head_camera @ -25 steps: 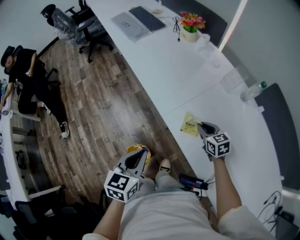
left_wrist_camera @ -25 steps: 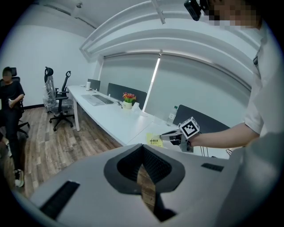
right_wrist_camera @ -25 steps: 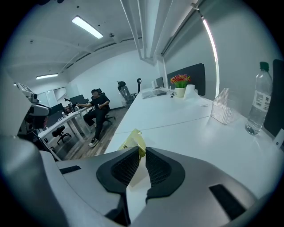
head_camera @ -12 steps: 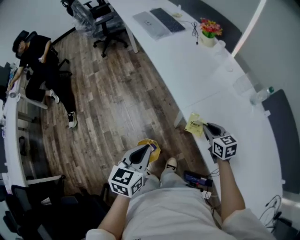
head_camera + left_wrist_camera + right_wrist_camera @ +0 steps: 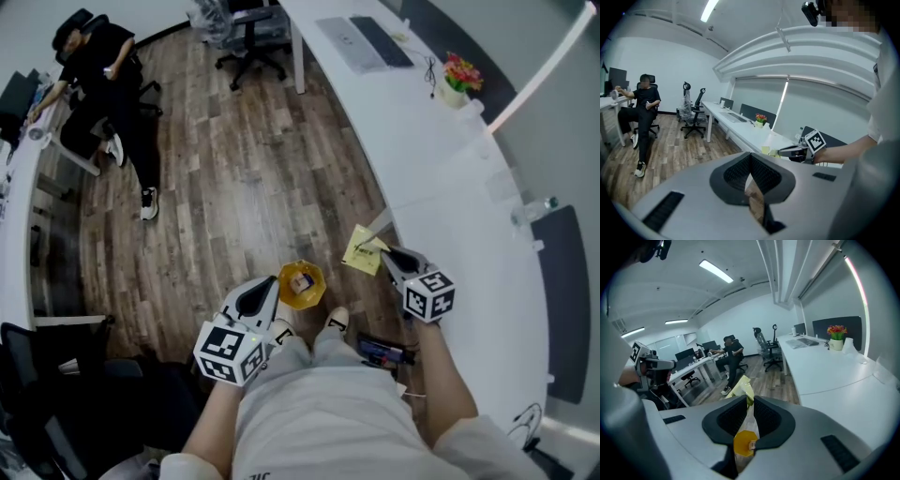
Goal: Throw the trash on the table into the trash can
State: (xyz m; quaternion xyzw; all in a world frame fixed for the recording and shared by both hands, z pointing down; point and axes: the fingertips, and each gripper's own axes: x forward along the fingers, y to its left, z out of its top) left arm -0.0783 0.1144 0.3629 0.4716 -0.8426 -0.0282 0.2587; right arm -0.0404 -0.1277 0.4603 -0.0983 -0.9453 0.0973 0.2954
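The left hand-held gripper (image 5: 266,289) is hanging just left of the trash can (image 5: 301,284), its jaws pressed together with nothing seen between them. The trash can, a small yellow bin, is sitting on the wooden floor (image 5: 244,187) by the person's feet, with some item lying inside. To its right, the right hand-held gripper (image 5: 384,254) is pinching a yellow wrapper (image 5: 361,251) tight between its jaws, just off the counter (image 5: 450,187) edge, near the can but not above it. Assessment: the carry-to-bin step is under way. The next move is calling for the wrapper to be brought over the can's mouth and the jaws then parted.
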